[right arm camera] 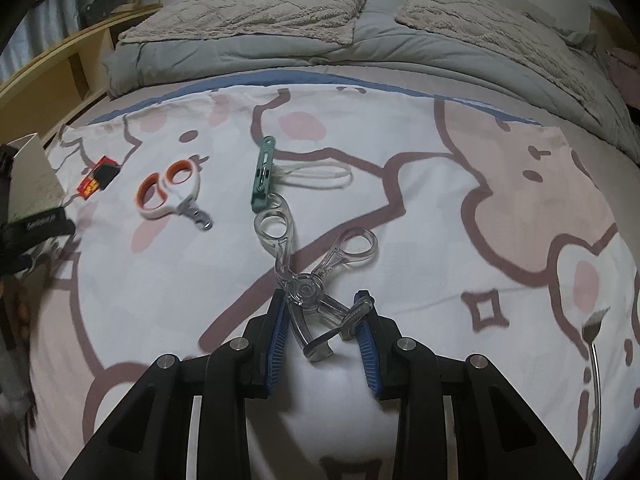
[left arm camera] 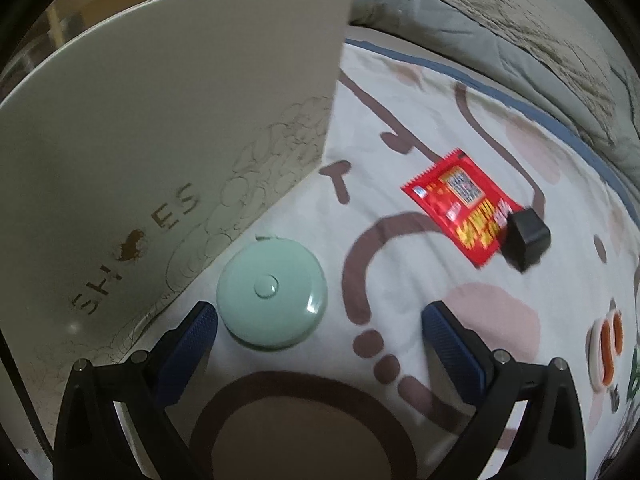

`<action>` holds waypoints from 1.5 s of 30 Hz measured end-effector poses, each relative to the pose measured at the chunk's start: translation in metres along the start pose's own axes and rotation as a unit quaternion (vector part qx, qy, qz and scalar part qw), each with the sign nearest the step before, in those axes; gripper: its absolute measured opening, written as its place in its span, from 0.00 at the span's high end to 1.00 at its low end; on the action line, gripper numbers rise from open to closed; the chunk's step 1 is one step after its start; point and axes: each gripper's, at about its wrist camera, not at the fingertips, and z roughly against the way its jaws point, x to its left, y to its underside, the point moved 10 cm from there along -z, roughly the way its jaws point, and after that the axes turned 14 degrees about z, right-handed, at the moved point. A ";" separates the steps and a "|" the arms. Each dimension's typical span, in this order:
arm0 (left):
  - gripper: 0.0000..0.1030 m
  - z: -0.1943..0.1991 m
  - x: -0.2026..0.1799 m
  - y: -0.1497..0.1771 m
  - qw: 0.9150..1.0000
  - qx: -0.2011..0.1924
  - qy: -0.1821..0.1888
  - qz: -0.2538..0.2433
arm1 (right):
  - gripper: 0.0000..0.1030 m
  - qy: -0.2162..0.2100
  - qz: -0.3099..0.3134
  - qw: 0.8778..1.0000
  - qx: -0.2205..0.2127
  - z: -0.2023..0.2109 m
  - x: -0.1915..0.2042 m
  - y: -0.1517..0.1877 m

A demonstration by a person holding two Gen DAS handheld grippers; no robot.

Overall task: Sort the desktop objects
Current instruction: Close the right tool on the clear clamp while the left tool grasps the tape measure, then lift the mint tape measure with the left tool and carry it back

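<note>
In the left wrist view my left gripper point(left arm camera: 320, 316) is open and empty above the printed bedsheet. A round mint-green case point(left arm camera: 272, 294) lies just ahead of its left finger, beside a white shoe box point(left arm camera: 168, 128). A red snack packet point(left arm camera: 460, 204) with a small black cube point(left arm camera: 526, 238) on its end lies further right. In the right wrist view my right gripper point(right arm camera: 323, 310) is shut on the curved head of a clear-handled eyelash curler point(right arm camera: 310, 276), whose finger loops point away from me.
In the right wrist view orange-and-white scissors point(right arm camera: 168, 192), a green clothes peg point(right arm camera: 262, 176) and a white cord loop point(right arm camera: 320, 174) lie further off. A metal fork point(right arm camera: 594, 364) lies at the right. A grey duvet point(right arm camera: 320, 46) and pillows lie beyond.
</note>
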 end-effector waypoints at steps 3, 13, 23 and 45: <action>0.03 -0.001 0.002 -0.003 1.000 -0.006 -0.007 0.011 | 0.67 -0.004 -0.003 1.000 -0.005 0.004 0.004 0.005; 0.34 0.001 -0.009 -0.008 0.999 -0.032 -0.005 0.006 | 0.67 -0.021 -0.005 1.000 -0.015 0.023 0.020 0.025; 0.51 0.002 -0.009 -0.010 0.999 -0.033 0.007 -0.003 | 0.67 -0.034 -0.008 0.999 -0.020 0.038 0.033 0.044; 0.51 0.028 -0.011 0.019 0.989 -0.029 0.076 -0.122 | 0.67 -0.031 0.006 0.999 -0.008 0.062 0.056 0.071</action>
